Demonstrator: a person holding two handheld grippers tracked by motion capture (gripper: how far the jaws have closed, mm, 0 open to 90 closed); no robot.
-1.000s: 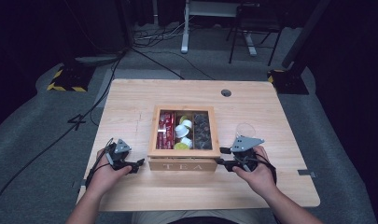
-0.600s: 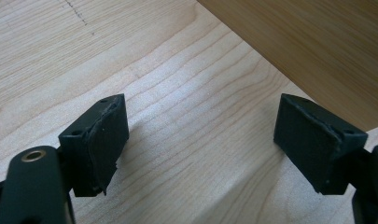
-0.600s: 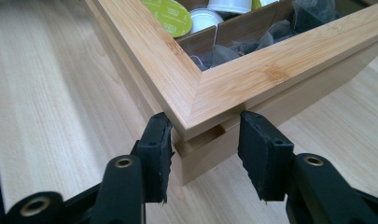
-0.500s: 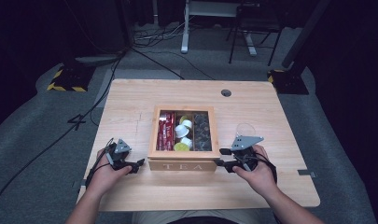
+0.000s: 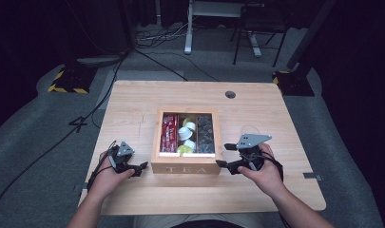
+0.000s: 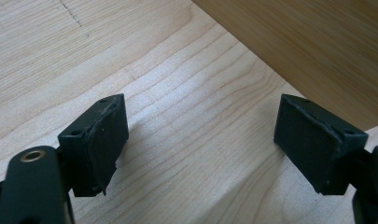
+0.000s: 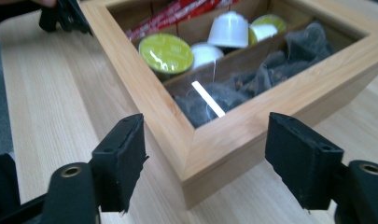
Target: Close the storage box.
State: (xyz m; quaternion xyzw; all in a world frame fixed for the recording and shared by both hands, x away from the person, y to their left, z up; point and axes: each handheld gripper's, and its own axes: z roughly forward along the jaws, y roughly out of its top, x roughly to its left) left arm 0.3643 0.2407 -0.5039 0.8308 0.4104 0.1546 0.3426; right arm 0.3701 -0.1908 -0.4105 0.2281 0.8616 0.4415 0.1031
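Fingers of the left gripper (image 6: 200, 140) and right gripper (image 7: 205, 158) are wide open, holding nothing, beside the tea box (image 5: 186, 167) on the table (image 5: 133, 104).

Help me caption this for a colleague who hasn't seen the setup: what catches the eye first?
A square wooden tea box with a glass lid sits mid-table on the pale wooden table, showing red sachets, green and white capsules and dark tea bags. The left tool and right tool, both open, flank its front corners.
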